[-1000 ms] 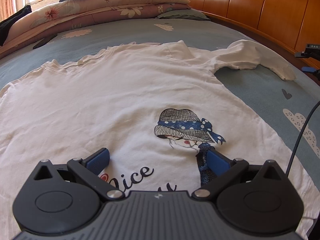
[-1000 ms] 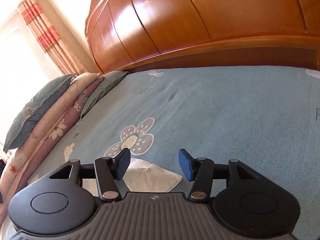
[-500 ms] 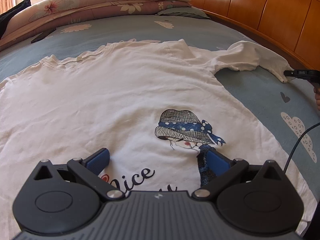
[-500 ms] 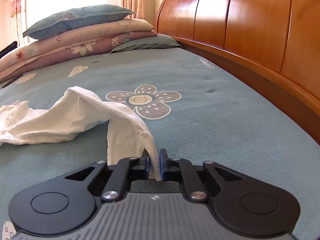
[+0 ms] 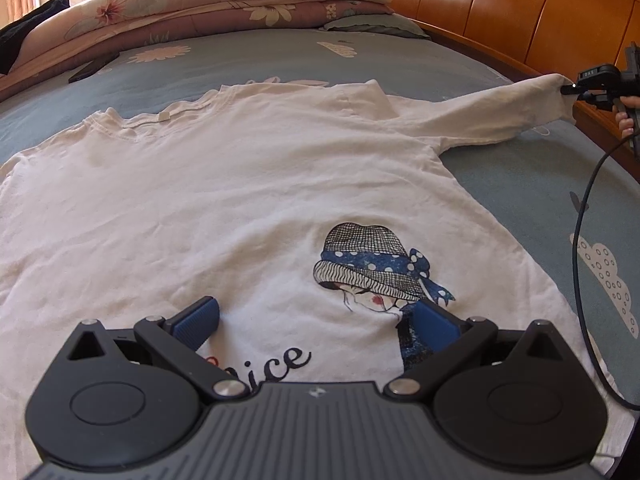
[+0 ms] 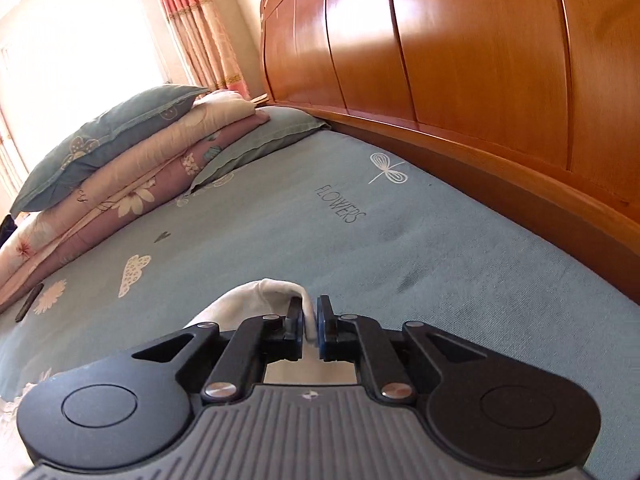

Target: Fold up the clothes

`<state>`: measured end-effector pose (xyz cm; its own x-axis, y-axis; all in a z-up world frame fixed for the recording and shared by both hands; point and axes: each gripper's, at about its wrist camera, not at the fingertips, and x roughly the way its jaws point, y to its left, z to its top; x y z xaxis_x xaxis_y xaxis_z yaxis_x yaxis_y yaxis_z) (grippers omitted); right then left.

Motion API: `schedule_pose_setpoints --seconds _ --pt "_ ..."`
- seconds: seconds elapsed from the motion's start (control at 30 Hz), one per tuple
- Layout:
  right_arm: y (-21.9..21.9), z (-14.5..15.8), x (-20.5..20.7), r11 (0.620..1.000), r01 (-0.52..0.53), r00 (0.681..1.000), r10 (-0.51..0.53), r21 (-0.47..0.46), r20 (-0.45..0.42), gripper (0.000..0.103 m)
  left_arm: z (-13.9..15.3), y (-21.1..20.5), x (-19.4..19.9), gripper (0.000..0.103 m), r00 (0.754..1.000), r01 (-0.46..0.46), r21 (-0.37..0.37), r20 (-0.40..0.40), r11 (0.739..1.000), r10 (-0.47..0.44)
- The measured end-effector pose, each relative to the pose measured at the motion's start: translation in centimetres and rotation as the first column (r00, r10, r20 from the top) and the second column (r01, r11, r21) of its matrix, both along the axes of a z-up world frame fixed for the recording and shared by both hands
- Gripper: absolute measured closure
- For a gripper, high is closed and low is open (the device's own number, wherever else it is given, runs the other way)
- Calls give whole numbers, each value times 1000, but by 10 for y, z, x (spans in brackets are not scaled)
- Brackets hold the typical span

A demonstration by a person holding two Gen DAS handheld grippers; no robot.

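A white long-sleeved shirt (image 5: 224, 208) with a printed girl in a hat lies spread face up on the blue bed sheet (image 5: 520, 184). My left gripper (image 5: 318, 320) hovers open low over its lower front, blue pads wide apart with nothing between them. The right sleeve (image 5: 492, 120) is drawn out straight toward the headboard. My right gripper (image 5: 570, 90) pinches its cuff at the far right. In the right wrist view the white cuff (image 6: 276, 292) sits between the pads of my right gripper (image 6: 309, 322), whose jaws are opening slightly while the cloth stays gripped.
A wooden headboard (image 6: 480, 60) runs along the right side of the bed. Stacked pillows and folded quilts (image 5: 240, 4) lie at the far end. A dark flat object (image 5: 94, 68) rests on the sheet beyond the collar. A black cable (image 5: 580, 216) hangs at right.
My right gripper shut on the crumpled sleeve's cuff, then pulled it outward toward the headboard, so the sleeve now lies stretched straight. The left gripper stayed put and open.
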<state>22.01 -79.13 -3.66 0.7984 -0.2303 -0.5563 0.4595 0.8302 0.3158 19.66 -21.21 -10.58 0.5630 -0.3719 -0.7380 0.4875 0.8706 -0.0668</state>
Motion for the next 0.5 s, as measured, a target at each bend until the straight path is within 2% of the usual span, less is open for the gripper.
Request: schedule_pose_setpoints --seconds 0.13,0.2,0.23,0.33,0.4,0.5 --pt "1 -15 5 995 96 995 -97 -26 -34 74 0 0 0 0 1000 4 -1 4 1000 -4" --pt "0 -25 -5 989 146 989 -146 7 -19 70 0 1 0 0 1000 7 -4 6 1000 -7" --pt "-1 -28 -10 986 165 986 -165 32 -9 64 -1 1 0 0 1000 8 -5 8 1000 -8" --pt "-9 -46 -22 968 134 990 -138 213 4 63 -1 1 -1 0 1000 8 -3 15 1000 -8" --pt "-13 -60 -22 938 97 994 -111 333 22 62 -1 0 -1 0 1000 7 -1 19 1000 -7" --pt "-16 -77 -13 913 135 989 -150 384 7 62 -1 0 -1 0 1000 8 0 21 1000 -8"
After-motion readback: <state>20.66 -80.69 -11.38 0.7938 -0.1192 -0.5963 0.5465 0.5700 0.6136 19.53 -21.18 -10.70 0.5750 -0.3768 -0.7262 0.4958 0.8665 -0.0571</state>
